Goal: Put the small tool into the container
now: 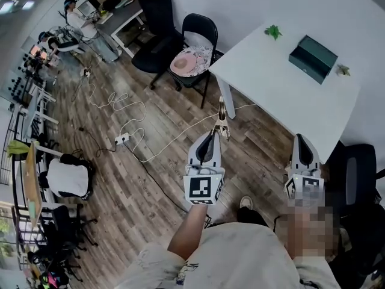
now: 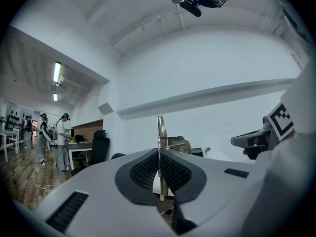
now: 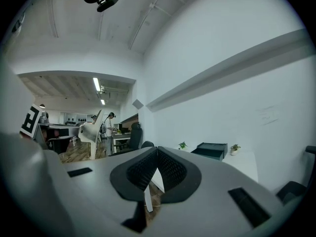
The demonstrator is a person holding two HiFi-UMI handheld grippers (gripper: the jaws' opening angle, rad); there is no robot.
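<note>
A thin metal tool [image 1: 221, 114] sticks out of my left gripper [image 1: 215, 138], which is shut on it and held over the wooden floor, short of the table. In the left gripper view the tool [image 2: 160, 132] stands upright, pinched between the black pads [image 2: 143, 172]. The container is a dark green box [image 1: 312, 58] on the white table [image 1: 271, 83], ahead and to the right; it also shows in the right gripper view as the green box [image 3: 211, 150]. My right gripper [image 1: 302, 146] hovers near the table's front edge, jaws together with nothing in them.
Two small plants [image 1: 273, 31] [image 1: 343, 70] flank the box on the table. A black chair with a patterned cushion [image 1: 191, 61] stands at the table's left end, and an office chair [image 1: 157, 17] behind it. White cables and a power strip [image 1: 122, 139] lie on the floor. People work at desks far left.
</note>
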